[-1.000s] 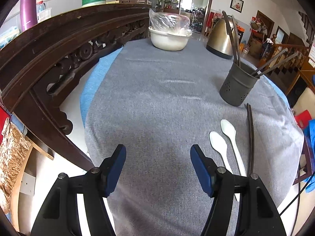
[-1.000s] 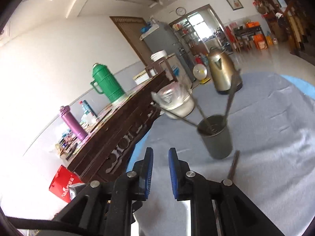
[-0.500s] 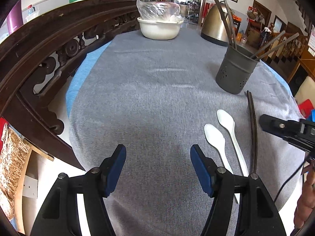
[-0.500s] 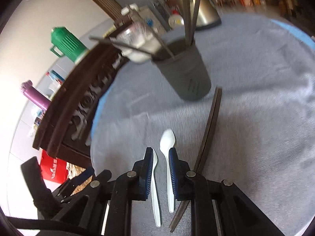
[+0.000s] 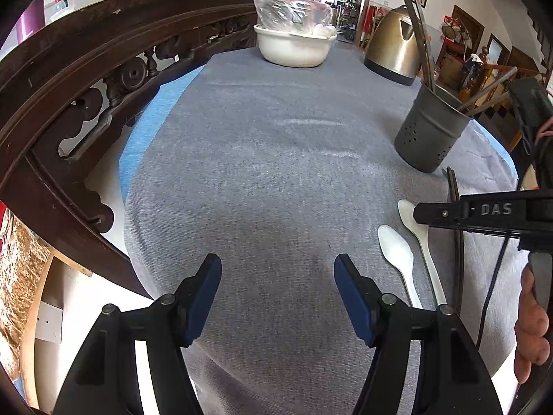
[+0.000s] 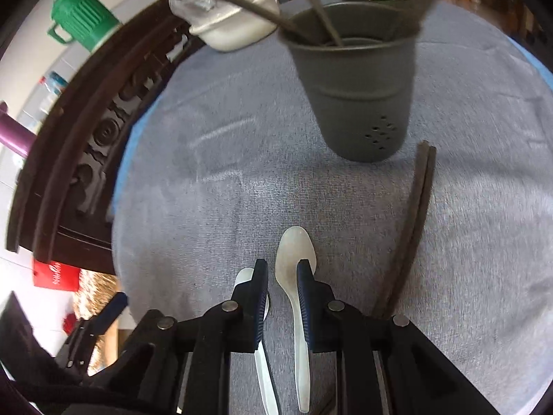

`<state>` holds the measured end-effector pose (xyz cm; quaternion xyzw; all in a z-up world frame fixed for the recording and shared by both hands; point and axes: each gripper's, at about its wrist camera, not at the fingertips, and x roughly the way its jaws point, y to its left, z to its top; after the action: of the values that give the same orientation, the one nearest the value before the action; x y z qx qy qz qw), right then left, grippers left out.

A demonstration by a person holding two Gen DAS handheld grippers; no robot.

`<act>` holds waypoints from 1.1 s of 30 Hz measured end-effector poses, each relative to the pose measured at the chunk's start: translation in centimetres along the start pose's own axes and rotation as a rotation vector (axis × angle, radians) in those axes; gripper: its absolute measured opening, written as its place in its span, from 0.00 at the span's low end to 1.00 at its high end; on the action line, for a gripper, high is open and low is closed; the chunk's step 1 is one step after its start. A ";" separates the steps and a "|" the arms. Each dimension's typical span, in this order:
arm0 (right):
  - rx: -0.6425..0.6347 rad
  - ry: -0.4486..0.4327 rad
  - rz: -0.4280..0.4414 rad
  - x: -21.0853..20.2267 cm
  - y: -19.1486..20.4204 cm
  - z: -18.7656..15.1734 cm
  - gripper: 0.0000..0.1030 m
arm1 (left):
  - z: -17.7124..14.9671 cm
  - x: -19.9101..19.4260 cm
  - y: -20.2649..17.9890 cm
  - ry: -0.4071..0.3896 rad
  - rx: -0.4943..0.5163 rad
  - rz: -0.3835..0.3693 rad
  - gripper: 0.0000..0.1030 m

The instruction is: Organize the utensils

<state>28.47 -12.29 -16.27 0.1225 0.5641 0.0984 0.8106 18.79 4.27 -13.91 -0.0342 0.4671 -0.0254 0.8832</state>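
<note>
Two white spoons (image 5: 395, 252) (image 5: 420, 228) lie side by side on the grey cloth, with a pair of dark chopsticks (image 5: 456, 224) to their right. Behind them stands a grey perforated utensil holder (image 5: 428, 135) with several chopsticks in it. My left gripper (image 5: 278, 276) hangs open over bare cloth, left of the spoons. In the right wrist view my right gripper (image 6: 281, 273) points down over the right-hand spoon (image 6: 293, 252). Its jaws stand a narrow gap apart, not pressing on the spoon. The other spoon (image 6: 266, 380) is partly hidden under the left finger. The chopsticks (image 6: 411, 228) and holder (image 6: 359, 97) lie ahead.
A white bowl (image 5: 293, 48) covered with plastic and a brass-coloured kettle (image 5: 394, 48) stand at the table's far end. A carved dark wooden rail (image 5: 69, 103) runs along the left edge. A hand (image 5: 532, 328) holds the right gripper's handle at the right.
The right gripper has swung down from facing the room to pointing at the spoons, and has come into the left wrist view from the right. The left gripper sank slightly.
</note>
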 end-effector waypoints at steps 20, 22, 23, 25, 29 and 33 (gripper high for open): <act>-0.122 0.114 -0.144 3.4 2.4 2.2 0.36 | 0.0 0.0 1.1 0.001 -0.017 -0.029 0.67; -0.125 0.112 -0.156 3.8 2.8 2.6 0.36 | 0.0 -0.1 1.1 0.000 -0.016 -0.030 0.67; -0.122 0.103 -0.158 3.8 2.8 2.6 0.35 | 0.1 -0.2 1.1 0.001 -0.017 -0.031 0.67; -0.141 0.093 -0.179 3.9 2.9 2.6 0.30 | 0.1 -0.2 1.1 -0.001 -0.016 -0.032 0.67; -0.149 0.055 -0.164 3.9 3.0 2.3 0.28 | 0.1 -0.4 0.7 0.000 -0.008 -0.041 0.67; -0.104 -0.002 -0.116 2.9 1.4 1.5 0.28 | 0.4 -0.6 -0.1 0.009 0.006 -0.072 0.67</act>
<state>30.89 -10.24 -17.95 0.0475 0.5637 0.0805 0.8207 18.80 4.26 -13.17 -0.0484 0.4696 -0.0587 0.8796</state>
